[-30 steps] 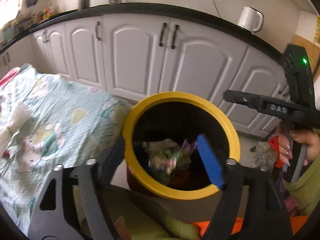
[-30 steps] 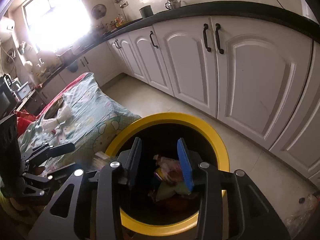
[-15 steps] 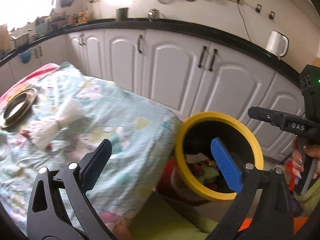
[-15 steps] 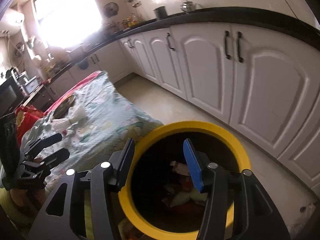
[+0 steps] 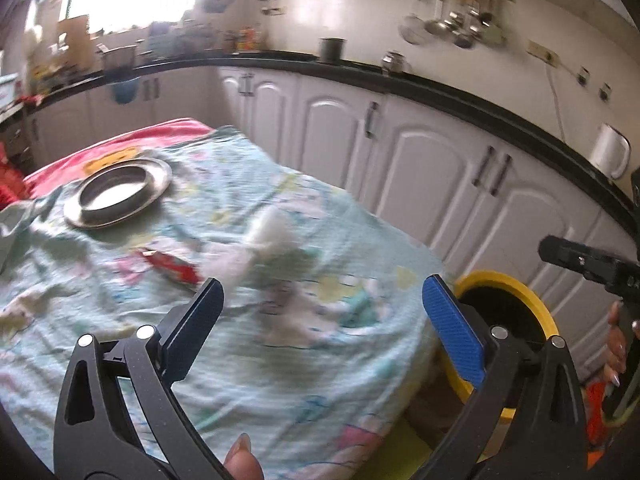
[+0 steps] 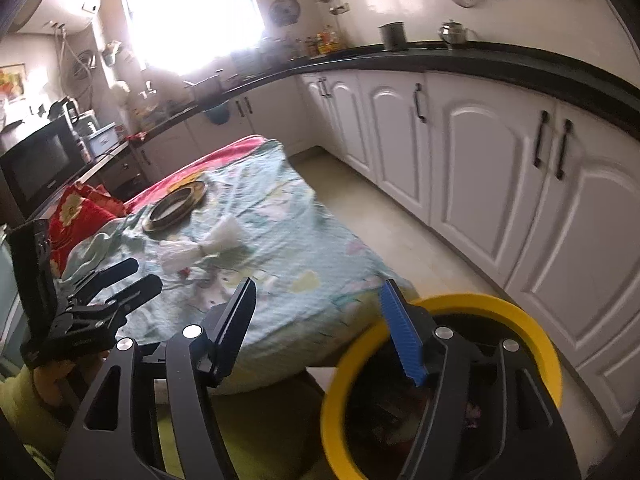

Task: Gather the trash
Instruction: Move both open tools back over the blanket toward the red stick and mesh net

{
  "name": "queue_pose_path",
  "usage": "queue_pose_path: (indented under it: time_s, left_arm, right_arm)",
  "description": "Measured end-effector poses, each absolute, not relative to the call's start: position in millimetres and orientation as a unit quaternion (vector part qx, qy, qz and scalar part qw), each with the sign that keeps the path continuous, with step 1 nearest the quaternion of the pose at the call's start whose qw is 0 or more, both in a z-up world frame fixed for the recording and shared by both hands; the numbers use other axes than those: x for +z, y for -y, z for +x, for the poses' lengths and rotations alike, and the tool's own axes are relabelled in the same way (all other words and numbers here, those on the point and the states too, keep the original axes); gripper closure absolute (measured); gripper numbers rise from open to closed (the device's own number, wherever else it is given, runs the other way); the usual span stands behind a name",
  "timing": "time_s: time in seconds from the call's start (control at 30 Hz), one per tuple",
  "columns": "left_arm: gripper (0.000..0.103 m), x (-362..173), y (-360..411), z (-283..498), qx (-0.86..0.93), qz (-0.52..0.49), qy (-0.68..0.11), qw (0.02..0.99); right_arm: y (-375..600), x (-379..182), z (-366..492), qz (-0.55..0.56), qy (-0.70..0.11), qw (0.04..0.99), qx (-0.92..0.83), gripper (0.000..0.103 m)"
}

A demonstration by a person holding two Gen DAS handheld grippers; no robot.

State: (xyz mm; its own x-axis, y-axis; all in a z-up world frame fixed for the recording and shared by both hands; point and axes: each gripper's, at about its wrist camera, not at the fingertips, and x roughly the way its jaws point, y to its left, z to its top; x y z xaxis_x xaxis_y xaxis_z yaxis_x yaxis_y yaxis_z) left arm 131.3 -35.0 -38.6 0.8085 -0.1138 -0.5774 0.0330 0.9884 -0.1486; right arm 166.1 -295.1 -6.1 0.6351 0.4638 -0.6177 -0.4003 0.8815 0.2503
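Kitchen, mid-cleanup, seen from both handheld tools. Left gripper (image 5: 320, 308) spread to its widest over the pale-green patterned tablecloth (image 5: 248, 344), nothing between the black and blue pads. Right gripper (image 6: 320, 312) part open and empty too — jaws just widening — above the near edge of the round yellow-rimmed black bin (image 6: 524, 320), wrappers dimly visible inside. Still on the tablecloth, well apart from the bin: a crumpled white tissue wad (image 5: 256, 244) and, just beside it on the side away from the bin, a red foil wrapper (image 5: 172, 266) — print on it too blurred to read. Farther from the bin along the same cloth, a round steel plate (image 5: 116, 192). Behind the bin, white cabinet doors (image 6: 480, 160) under a black countertop. No legible writing on either tool.
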Motion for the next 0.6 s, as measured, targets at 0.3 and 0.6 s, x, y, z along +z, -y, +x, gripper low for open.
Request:
queue_pose_path:
  time_s: [0.3,0.6]
  left_arm:
    - [0.012,-39.0,-37.5,128.3,0.033,-0.121,-0.297,0.947]
    - [0.012,-47.8,-96.2,126.7,0.089,-0.172,-0.3,0.934]
  right_arm:
    - [224.7,2.8,186.6,0.023,-0.357,0.886,0.294,0.04]
    - [140.4,-16.5,208.3,-0.003,-0.383,0.857,0.343,0.04]
